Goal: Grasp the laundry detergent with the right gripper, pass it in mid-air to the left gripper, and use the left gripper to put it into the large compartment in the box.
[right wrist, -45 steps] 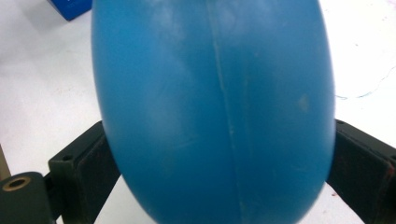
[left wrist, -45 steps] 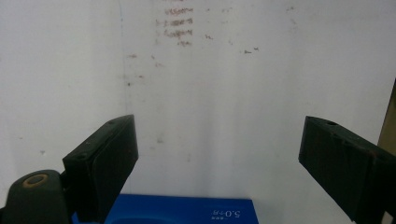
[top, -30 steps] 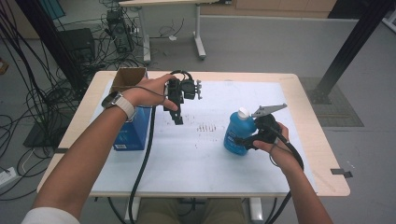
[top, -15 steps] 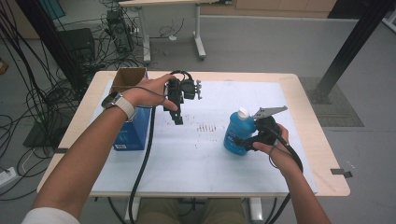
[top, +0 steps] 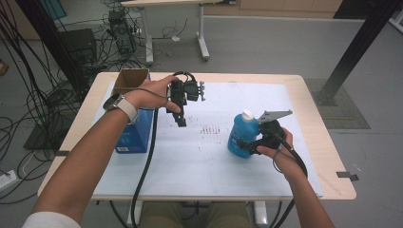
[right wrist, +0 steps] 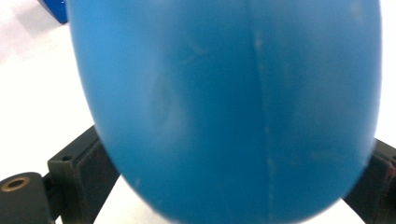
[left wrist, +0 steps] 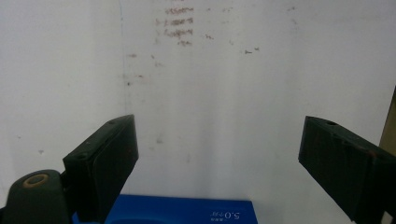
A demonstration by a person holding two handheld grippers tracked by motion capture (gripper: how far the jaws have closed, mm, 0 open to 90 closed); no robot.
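Note:
A blue bottle [top: 239, 137] with a white cap stands upright on the white mat [top: 209, 161], right of the middle. My right gripper [top: 250, 144] is shut on its lower body, coming from the right. In the right gripper view the bottle [right wrist: 229, 102] bulges between the two black jaws, whose pads [right wrist: 86, 175] press its sides. My left gripper [top: 182, 122] hangs over the mat near the far left and points down. In the left gripper view it [left wrist: 219, 158] stands open with only bare mat between the jaws.
A blue box [top: 134, 135] lies at the mat's left edge, its end showing at the bottom of the left gripper view [left wrist: 187, 216]. An open cardboard box [top: 130, 76] sits behind it. Faint marks [top: 211, 130] cross the mat's middle. Cables trail off the front edge.

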